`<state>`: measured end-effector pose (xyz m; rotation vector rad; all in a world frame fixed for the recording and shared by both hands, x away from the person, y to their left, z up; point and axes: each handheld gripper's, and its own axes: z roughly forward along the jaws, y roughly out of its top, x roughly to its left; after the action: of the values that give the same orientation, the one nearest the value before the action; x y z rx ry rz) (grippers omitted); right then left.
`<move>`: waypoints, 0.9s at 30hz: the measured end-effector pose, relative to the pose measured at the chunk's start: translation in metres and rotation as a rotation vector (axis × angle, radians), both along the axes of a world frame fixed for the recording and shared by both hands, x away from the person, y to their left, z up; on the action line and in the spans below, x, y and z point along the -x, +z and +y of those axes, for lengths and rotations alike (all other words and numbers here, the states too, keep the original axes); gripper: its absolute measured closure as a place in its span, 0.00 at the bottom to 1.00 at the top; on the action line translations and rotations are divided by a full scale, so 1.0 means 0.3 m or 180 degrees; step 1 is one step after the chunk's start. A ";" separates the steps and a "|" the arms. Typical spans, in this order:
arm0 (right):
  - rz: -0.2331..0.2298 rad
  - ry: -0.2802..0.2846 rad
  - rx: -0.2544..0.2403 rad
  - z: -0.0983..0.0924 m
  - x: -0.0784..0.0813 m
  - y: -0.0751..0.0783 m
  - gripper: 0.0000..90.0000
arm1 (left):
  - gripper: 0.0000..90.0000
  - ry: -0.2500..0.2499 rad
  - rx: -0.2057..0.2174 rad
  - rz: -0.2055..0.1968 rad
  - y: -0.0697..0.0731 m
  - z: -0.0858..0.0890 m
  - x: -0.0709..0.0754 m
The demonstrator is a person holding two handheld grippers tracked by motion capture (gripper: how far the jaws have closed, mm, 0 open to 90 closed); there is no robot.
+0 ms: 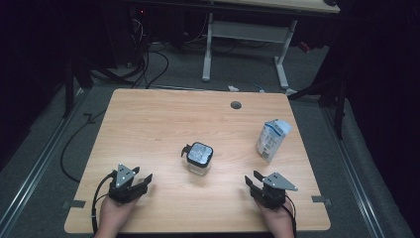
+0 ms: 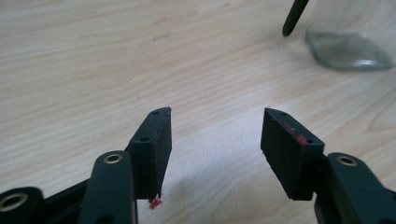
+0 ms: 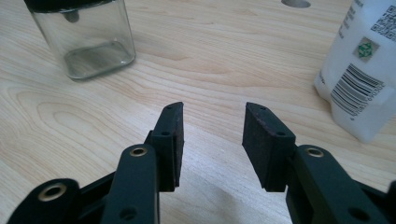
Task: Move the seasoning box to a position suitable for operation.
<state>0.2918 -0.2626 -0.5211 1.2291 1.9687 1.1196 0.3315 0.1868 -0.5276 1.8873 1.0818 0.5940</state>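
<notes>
A square clear glass jar (image 1: 199, 158) with a black-rimmed lid and a small black clasp stands in the middle of the wooden table (image 1: 148, 124). To its right stands a white and blue carton (image 1: 273, 140). My left gripper (image 1: 144, 181) rests near the front left edge, open, nothing between its jaws. My right gripper (image 1: 251, 181) rests near the front right, also open and empty. In the left gripper view my left gripper (image 2: 215, 122) points at bare wood, the jar's base (image 2: 348, 49) at upper right. From my right gripper (image 3: 213, 114) the jar (image 3: 84, 37) stands upper left, the carton (image 3: 362, 70) at right.
A round grey cable hole (image 1: 236, 105) sits near the table's far edge. Beyond the table stand a white desk frame (image 1: 245, 44) and loose cables on the dark floor (image 1: 148, 64). Metal rails run along both sides of the table.
</notes>
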 end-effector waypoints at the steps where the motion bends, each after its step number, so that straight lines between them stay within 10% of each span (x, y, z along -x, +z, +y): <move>1: 0.0011 -0.0005 0.0001 -0.002 0.002 -0.001 0.64 | 0.48 -0.0023 -0.0006 -0.0009 0.000 -0.006 -0.002; 14: -0.0105 0.0122 -0.0142 0.015 -0.011 0.037 0.58 | 0.51 -0.0173 -0.0114 -0.0143 0.031 -0.032 0.019; 27: -0.0030 0.0025 -0.0060 0.040 -0.021 0.024 0.61 | 0.52 -0.0217 0.0067 -0.0162 0.029 -0.033 0.091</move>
<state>0.2982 -0.2506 -0.5140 1.2247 1.9620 1.1481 0.3041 0.1768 -0.5188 1.8732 0.9833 0.5865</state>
